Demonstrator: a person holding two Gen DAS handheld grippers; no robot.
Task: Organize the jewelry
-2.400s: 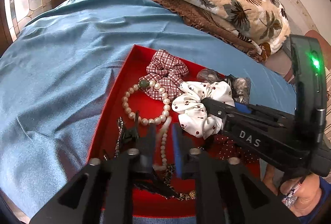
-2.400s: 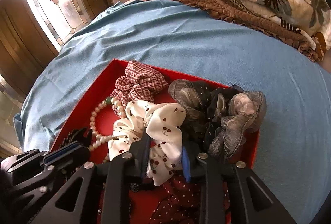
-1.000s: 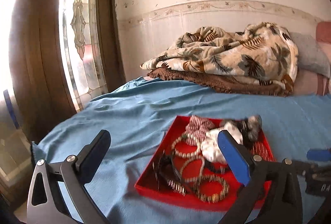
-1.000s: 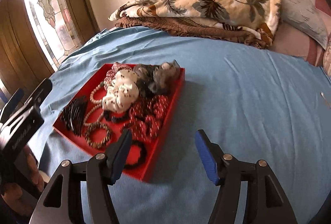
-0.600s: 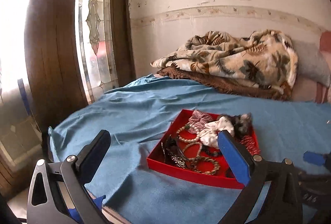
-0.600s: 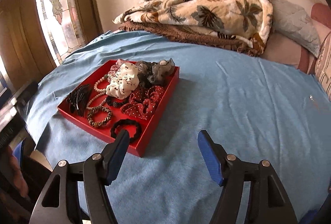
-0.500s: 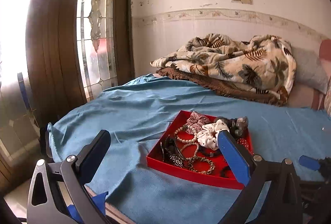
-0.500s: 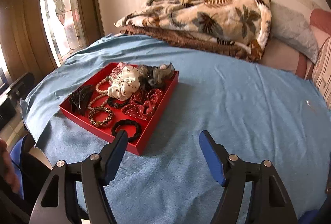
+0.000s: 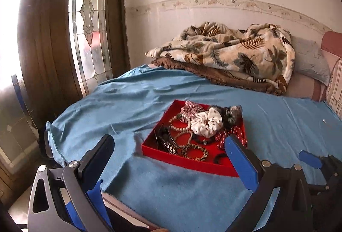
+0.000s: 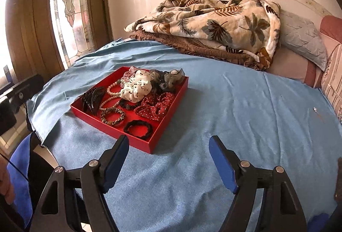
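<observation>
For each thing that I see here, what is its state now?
Left gripper: open, empty.
Right gripper: open, empty.
Red tray: on the blue sheet, filled.
White scrunchie: in the tray, resting on other pieces.
Black hair tie: flat in the near corner.
Leaf-print blanket: crumpled.

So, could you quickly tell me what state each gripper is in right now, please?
Left gripper: open, holding nothing.
Right gripper: open, holding nothing.
</observation>
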